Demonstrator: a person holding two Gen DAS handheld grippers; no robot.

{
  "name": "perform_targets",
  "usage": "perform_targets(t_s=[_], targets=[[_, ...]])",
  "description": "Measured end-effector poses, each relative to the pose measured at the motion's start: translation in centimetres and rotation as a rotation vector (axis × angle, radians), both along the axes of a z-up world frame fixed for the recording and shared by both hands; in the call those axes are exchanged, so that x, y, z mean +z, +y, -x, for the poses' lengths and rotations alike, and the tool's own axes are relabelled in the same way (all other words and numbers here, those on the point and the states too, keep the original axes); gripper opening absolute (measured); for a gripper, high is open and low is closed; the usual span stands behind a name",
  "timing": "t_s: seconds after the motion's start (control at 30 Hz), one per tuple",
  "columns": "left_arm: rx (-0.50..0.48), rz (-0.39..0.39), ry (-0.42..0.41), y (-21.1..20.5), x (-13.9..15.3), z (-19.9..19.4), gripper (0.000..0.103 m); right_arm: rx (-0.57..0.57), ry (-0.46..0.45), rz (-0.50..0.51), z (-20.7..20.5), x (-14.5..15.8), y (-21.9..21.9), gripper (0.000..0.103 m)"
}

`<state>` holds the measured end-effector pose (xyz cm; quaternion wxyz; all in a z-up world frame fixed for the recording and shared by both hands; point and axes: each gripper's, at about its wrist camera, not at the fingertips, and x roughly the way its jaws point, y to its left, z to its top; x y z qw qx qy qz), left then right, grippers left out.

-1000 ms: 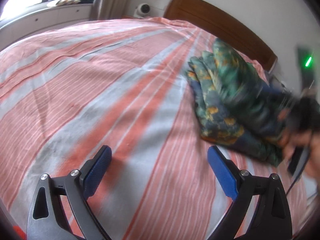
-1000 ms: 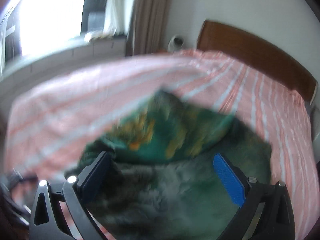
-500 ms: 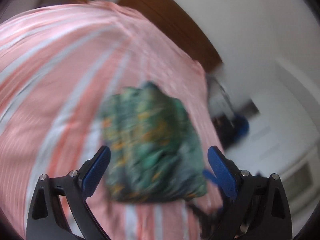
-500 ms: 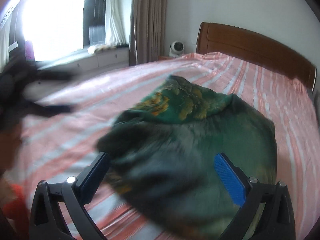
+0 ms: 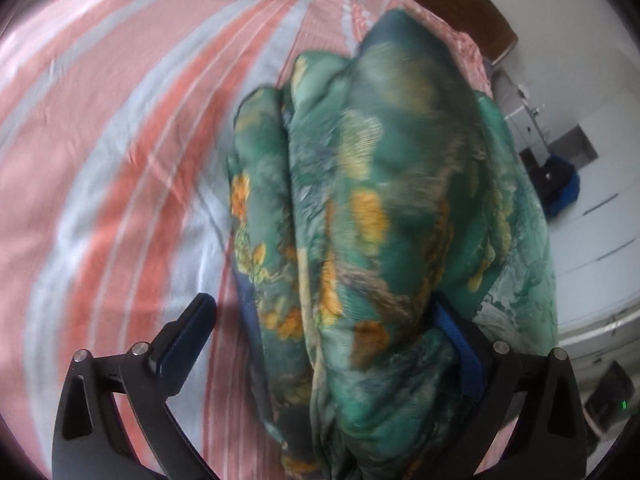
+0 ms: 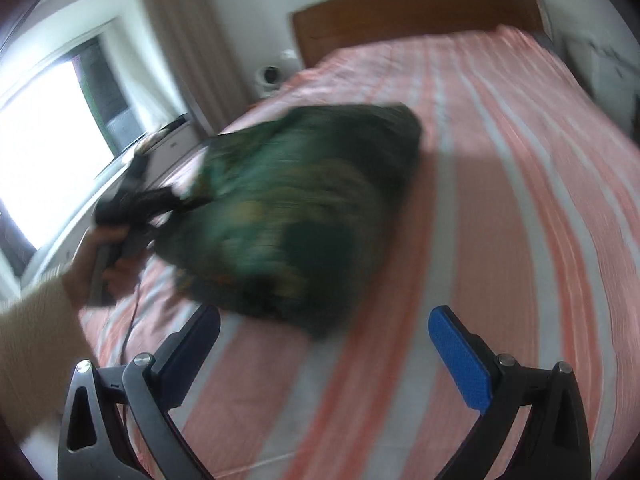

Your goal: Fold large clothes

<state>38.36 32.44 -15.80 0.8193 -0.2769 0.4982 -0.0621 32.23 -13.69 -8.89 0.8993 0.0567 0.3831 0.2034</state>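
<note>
2 grippers: left gripper (image 5: 326,344) straddles garment (image 5: 384,208) (right gripper (image 6: 324,344) wide).

A home bedroom. A wide bed (image 6: 500,208) under a pink and grey striped sheet fills the room, backed by a brown wooden headboard (image 6: 416,12) against a white wall. Beige curtains (image 6: 188,40) hang beside a bright window (image 6: 44,132). A small white round fan (image 6: 269,76) sits beside the headboard.

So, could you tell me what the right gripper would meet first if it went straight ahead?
Probably the bed sheet: the open right gripper aims just past the green garment, whose edge it might brush; blur hides depth.
</note>
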Motion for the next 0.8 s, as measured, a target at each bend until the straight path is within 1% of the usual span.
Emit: perform_targets(t_s=[0.07,0.1,0.13,0.17,0.2,0.27,0.3,0.37,0.43,0.47,0.5,0.53,0.57,0.6,0.63,0.67,0.73,0.8], targets=[[0.007,0.052,-0.001,0.5,-1.1,0.1,0.103,-0.024,0.078,-0.086,-2.0,-0.9,-1.7,0.103],[0.004,0.063,-0.005,0.5,-1.4,0.1,0.103,-0.039,0.108,-0.126,-2.9,-1.3,-2.3,0.103],[-0.006,0.062,-0.007,0.4,-1.4,0.0,0.103,-0.050,0.137,-0.175,-3.8,-1.8,-2.9,0.103],[-0.016,0.056,-0.007,0.4,-1.4,0.0,0.103,-0.034,0.189,-0.263,-5.2,-2.6,-3.2,0.103],[-0.029,0.046,-0.003,0.2,-1.4,-0.1,0.103,-0.024,0.220,-0.312,-6.0,-3.0,-3.4,0.103],[-0.046,0.039,0.005,0.2,-1.4,-0.6,0.103,-0.002,0.294,-0.448,-8.2,-4.7,-3.0,0.103],[-0.055,0.038,0.009,0.2,-1.3,-1.0,0.103,0.015,0.318,-0.497,-9.1,-5.2,-2.6,0.103],[-0.064,0.051,0.027,0.2,-1.1,-2.6,0.103,0.038,0.348,-0.563,-10.8,-6.2,-1.4,0.103],[-0.065,0.053,0.048,-0.1,-1.4,-3.6,0.103,0.065,0.391,-0.635,-12.8,-7.4,0.1,0.103],[-0.065,0.030,0.056,-0.5,-1.5,-4.1,0.102,0.056,0.403,-0.629,-13.3,-7.6,0.5,0.103],[-0.062,-0.010,0.056,-1.1,-0.9,-4.2,0.098,0.053,0.394,-0.568,-13.9,-7.4,1.5,0.102],[-0.067,-0.022,0.041,-1.9,-0.2,-4.4,0.079,0.060,0.369,-0.502,-14.1,-6.8,2.1,0.099],[-0.064,-0.056,0.023,-2.7,0.7,-4.3,0.067,0.075,0.309,-0.379,-14.0,-5.5,3.2,0.091],[-0.059,-0.121,0.000,-3.8,1.8,-4.1,0.064,0.088,0.253,-0.269,-13.7,-4.4,4.2,0.084],[-0.066,-0.197,-0.029,-5.1,2.8,-3.8,0.059,0.098,0.204,-0.168,-13.2,-3.5,5.3,0.081],[-0.069,-0.255,-0.059,-6.1,3.5,-3.3,0.055,0.106,0.154,-0.078,-12.4,-2.5,6.5,0.078],[-0.071,-0.314,-0.119,-7.6,4.7,-2.4,0.051,0.125,0.076,0.029,-11.0,-1.3,8.2,0.075],[-0.065,-0.327,-0.159,-8.3,5.6,-1.6,0.049,0.153,-0.010,0.109,-9.2,-0.4,9.7,0.074]])
